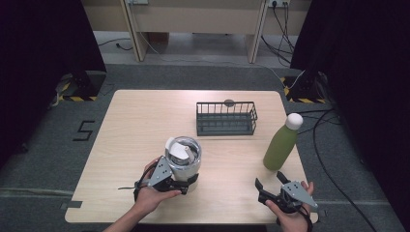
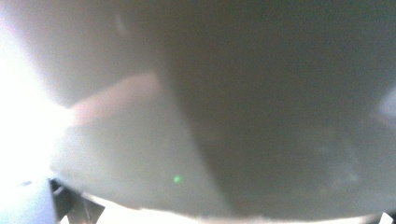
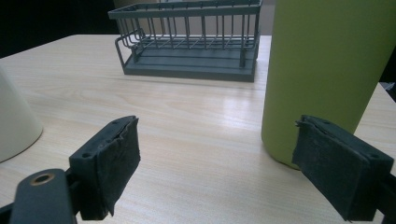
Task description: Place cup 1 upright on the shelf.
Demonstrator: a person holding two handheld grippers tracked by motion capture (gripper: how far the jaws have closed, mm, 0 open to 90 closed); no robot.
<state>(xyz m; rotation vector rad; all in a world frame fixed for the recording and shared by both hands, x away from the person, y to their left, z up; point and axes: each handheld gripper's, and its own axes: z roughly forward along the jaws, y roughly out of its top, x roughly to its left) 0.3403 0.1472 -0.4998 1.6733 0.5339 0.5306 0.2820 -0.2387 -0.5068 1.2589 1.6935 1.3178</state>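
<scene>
**High view: left gripper at the cream canister, right gripper idle by the green bottle**

High view, read from the left, has the person's left hand [image 1: 151, 195] coming in from the bottom edge with the left gripper [image 1: 186, 182] pressed against the near side of a cream canister [image 1: 186, 162]. The canister stands upright on the wooden table [image 1: 140, 121], a little left of centre and near the front edge, and its open metal-rimmed top shows a white insert inside. One dark jaw wraps the canister's lower wall on the near side; the far jaw is hidden behind it, so I cannot tell for certain whether the claw is clamped on the body or only lies against it. Left gripper view is a close blur of cream surface [image 2: 140, 154], probably that same canister wall.

Farther back, right of centre, a dark grey wire basket [image 1: 226, 118] sits well apart from the canister. Right again, a green bottle [image 1: 281, 144] with a white cap [image 1: 294, 121] stands upright near the table's right edge.

At the near right corner the right hand [image 1: 295, 212] holds the right gripper [image 1: 271, 182], just short of the bottle's base. Right gripper view shows its pads [image 3: 119, 163] moderately apart over bare tabletop, nothing between them, the bottle [image 3: 327, 70] rising just behind the right-hand pad.
</scene>
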